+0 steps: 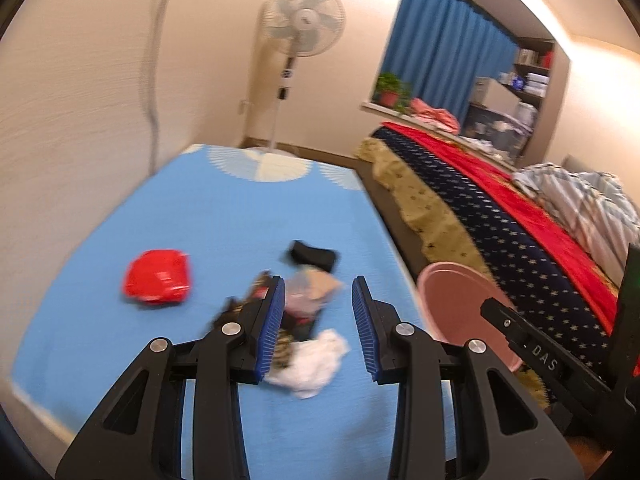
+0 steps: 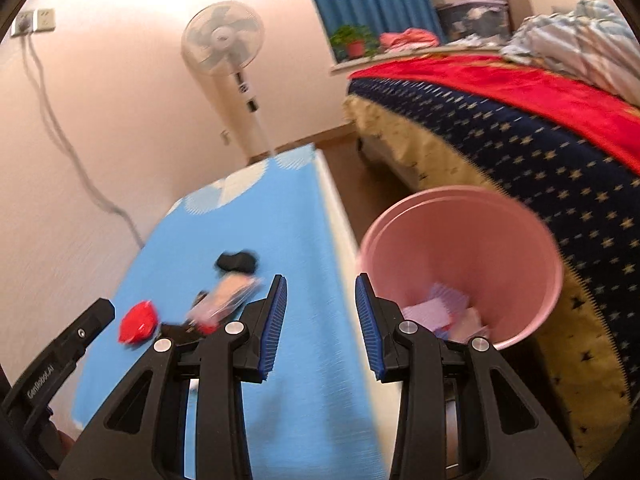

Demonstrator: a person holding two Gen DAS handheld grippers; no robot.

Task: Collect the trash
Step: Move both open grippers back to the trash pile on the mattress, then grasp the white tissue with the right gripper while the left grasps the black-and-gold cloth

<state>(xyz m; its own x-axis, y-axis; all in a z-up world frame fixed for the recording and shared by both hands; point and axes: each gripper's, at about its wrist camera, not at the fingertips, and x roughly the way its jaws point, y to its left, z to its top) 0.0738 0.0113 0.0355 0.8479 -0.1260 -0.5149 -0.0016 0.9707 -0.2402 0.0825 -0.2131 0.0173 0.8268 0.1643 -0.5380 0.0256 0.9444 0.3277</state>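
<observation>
Trash lies on a blue table (image 1: pixel 208 208): a red wrapper (image 1: pixel 158 277), a black scrap (image 1: pixel 314 255), a clear plastic bag (image 1: pixel 308 290), a dark patterned wrapper (image 1: pixel 244 308) and a crumpled white tissue (image 1: pixel 314 360). My left gripper (image 1: pixel 319 330) is open and empty, just above the tissue and bag. A pink bin (image 2: pixel 460 256) stands beside the table and holds some paper scraps (image 2: pixel 448 308). My right gripper (image 2: pixel 321 328) is open and empty, over the table edge next to the bin. The red wrapper (image 2: pixel 138 322) and plastic bag (image 2: pixel 228 294) show left of it.
A bed with a red and navy starred blanket (image 2: pixel 520 128) runs along the right, close behind the bin. A standing fan (image 1: pixel 302 20) is beyond the table's far end. A wall (image 1: pixel 80 100) borders the table's left side. Blue curtains (image 1: pixel 444 48) and shelves lie farther back.
</observation>
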